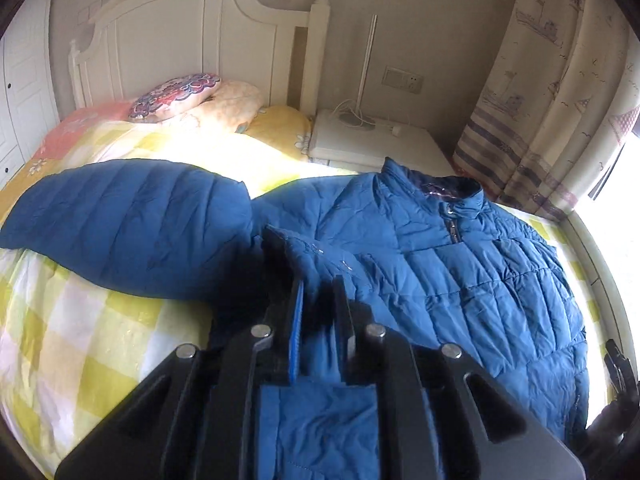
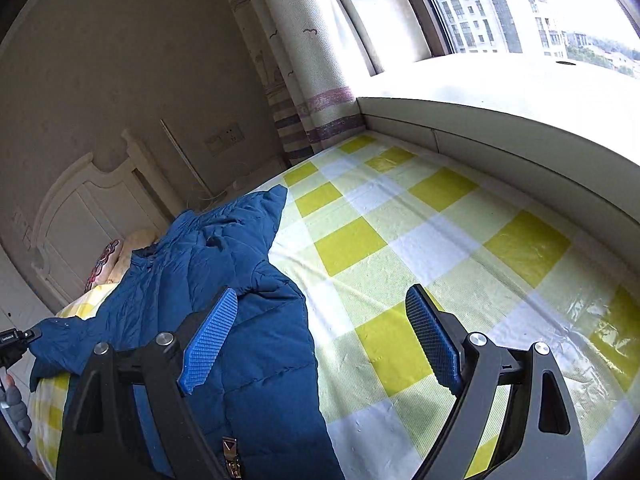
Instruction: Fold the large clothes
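Note:
A blue quilted down jacket (image 1: pixel 460 272) lies on the bed with its collar toward the nightstand and one sleeve (image 1: pixel 128 224) spread out to the left. My left gripper (image 1: pixel 320 304) is shut on a fold of the jacket's edge and holds it slightly raised. In the right wrist view the jacket (image 2: pixel 240 320) covers the left part of the checked sheet. My right gripper (image 2: pixel 320 344) is open and empty, its left pad (image 2: pixel 210 340) over the jacket's right edge, its right pad (image 2: pixel 434 344) over the sheet.
The bed has a yellow and white checked sheet (image 2: pixel 420 248), pillows (image 1: pixel 180 96) by a white headboard (image 1: pixel 192 36). A white nightstand (image 1: pixel 376 136) with a lamp stands beside it. A curtain (image 1: pixel 552 92) and a window ledge (image 2: pixel 500 120) border the bed's far side.

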A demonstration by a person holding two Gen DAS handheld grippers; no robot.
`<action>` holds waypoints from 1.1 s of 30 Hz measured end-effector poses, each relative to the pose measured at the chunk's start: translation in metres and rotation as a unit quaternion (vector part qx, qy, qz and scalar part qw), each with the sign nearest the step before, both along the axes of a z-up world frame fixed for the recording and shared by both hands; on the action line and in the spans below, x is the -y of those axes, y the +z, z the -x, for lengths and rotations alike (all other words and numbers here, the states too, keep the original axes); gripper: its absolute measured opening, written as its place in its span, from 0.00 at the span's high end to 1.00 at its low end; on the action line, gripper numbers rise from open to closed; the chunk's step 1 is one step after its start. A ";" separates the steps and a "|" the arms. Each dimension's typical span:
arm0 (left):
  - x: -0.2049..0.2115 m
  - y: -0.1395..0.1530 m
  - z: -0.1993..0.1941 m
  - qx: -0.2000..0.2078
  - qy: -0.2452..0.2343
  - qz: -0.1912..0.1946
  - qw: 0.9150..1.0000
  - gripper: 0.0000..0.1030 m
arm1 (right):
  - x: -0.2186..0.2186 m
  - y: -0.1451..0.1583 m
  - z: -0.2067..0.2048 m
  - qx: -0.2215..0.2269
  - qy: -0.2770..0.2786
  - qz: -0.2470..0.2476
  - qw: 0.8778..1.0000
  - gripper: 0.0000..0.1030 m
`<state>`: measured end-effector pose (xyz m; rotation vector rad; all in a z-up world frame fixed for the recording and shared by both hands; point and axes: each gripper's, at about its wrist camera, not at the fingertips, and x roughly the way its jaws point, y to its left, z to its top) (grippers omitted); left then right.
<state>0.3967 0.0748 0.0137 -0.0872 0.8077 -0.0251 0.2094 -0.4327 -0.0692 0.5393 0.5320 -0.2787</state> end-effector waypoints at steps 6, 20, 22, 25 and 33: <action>0.004 0.006 0.011 0.061 0.015 -0.004 0.998 0.21 | -0.001 0.000 -0.003 -0.009 -0.002 0.006 1.000 0.19; 0.065 -0.093 -0.031 -0.048 -0.042 -0.111 0.992 0.10 | -0.039 0.024 -0.043 -0.061 0.081 0.078 0.992 0.19; 0.064 -0.094 -0.030 -0.048 -0.043 -0.108 0.992 0.08 | -0.060 0.035 -0.069 -0.065 0.117 0.118 0.984 0.17; 0.063 -0.094 -0.031 -0.047 -0.045 -0.099 0.993 0.06 | -0.092 0.036 -0.114 -0.083 0.171 0.161 0.969 0.16; 0.063 -0.093 -0.030 -0.044 -0.048 -0.091 0.994 0.03 | -0.120 -0.015 -0.175 -0.203 0.258 0.172 0.929 0.17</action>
